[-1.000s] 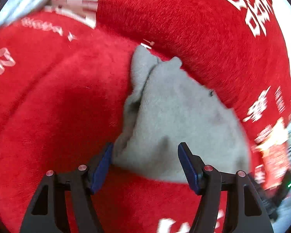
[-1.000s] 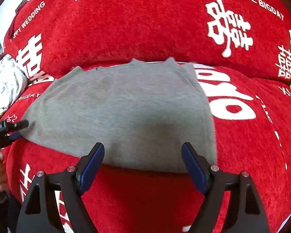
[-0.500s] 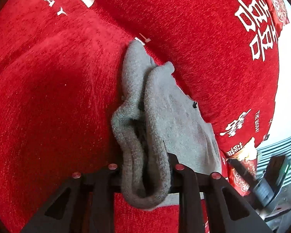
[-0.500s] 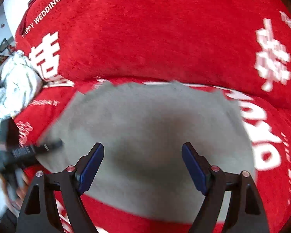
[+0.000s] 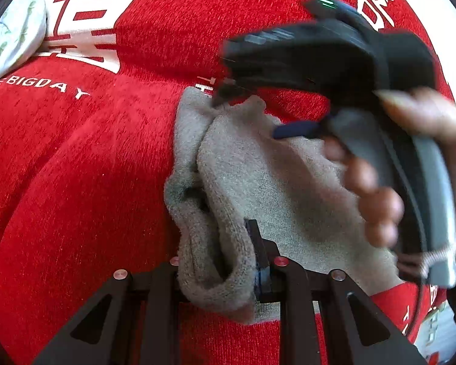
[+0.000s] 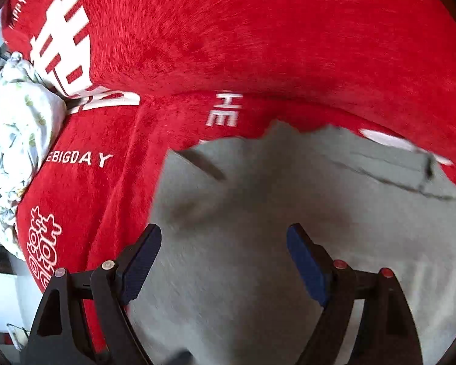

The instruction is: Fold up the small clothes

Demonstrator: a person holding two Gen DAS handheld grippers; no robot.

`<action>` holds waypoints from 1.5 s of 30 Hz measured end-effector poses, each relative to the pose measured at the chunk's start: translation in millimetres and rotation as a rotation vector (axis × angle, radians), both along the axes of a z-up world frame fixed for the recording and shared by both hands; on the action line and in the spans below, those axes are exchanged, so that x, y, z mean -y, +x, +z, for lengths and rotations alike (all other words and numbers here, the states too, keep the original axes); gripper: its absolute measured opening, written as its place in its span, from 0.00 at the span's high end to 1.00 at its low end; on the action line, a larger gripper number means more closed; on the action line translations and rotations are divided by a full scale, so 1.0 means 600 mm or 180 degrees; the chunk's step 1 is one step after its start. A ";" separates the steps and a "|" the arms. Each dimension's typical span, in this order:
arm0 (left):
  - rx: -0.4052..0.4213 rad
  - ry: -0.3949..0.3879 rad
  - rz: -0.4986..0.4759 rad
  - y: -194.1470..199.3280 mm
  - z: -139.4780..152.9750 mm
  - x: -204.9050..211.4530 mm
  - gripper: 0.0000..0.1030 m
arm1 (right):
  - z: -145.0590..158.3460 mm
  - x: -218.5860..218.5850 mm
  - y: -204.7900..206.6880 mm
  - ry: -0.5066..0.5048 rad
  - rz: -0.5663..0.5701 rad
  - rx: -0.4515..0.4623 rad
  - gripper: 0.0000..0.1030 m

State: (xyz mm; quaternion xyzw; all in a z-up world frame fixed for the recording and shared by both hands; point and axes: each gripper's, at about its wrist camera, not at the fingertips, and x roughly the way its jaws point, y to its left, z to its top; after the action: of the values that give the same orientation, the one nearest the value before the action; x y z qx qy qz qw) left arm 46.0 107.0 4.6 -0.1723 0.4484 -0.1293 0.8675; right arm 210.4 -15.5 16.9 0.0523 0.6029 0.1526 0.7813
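Filling both views, a red plush sofa cover (image 5: 76,197) with a short, brushed pile is seen, printed with white block characters and Latin lettering; a rounded back cushion bulges across the upper half of each frame, a seat cushion below it. On the seat a grey knitted garment (image 6: 273,228) is spread, soft and matte, its far edge jagged against the seam between seat and back in the right wrist view. In the left wrist view the same garment (image 5: 273,188) occupies the centre, one edge gathered into thick, ribbed, rolled folds. A crumpled pale fabric with a small green leaf print (image 6: 18,127) is bunched at the left edge of the right wrist frame.

The left gripper (image 5: 225,270), matte black with red rivets, is clenched on the rolled grey fold at the bottom centre, the cloth bulging between the jaws. The right gripper (image 6: 225,261) is seen with its blue, ridged pads standing wide apart over the flat grey cloth, nothing being pinched. At the upper right of the left wrist frame that gripper's blurred black body (image 5: 325,51) is visible, gripped by a person's hand (image 5: 410,164) at the right.
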 end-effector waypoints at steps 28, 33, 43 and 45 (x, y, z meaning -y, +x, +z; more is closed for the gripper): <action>0.0006 0.0194 -0.0052 -0.006 0.020 0.015 0.86 | 0.027 -0.003 0.006 -0.0070 0.0175 0.0216 0.78; 0.0049 0.0302 -0.0080 -0.017 0.033 0.033 0.90 | 0.046 0.040 0.002 0.0214 0.0094 0.0229 0.78; 0.0148 0.0550 -0.0182 -0.032 0.068 0.070 0.90 | 0.073 0.107 -0.013 0.0595 -0.0025 0.0310 0.78; 0.0178 0.0623 -0.0211 -0.039 0.077 0.082 0.90 | 0.079 0.122 -0.015 0.0692 -0.0043 0.0324 0.78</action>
State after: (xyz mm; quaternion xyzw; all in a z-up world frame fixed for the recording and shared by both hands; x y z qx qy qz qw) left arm 22.7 57.8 50.6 -0.0681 0.4399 -0.1183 0.8876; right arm 201.2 -88.6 64.4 0.1330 0.5421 0.2142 0.8016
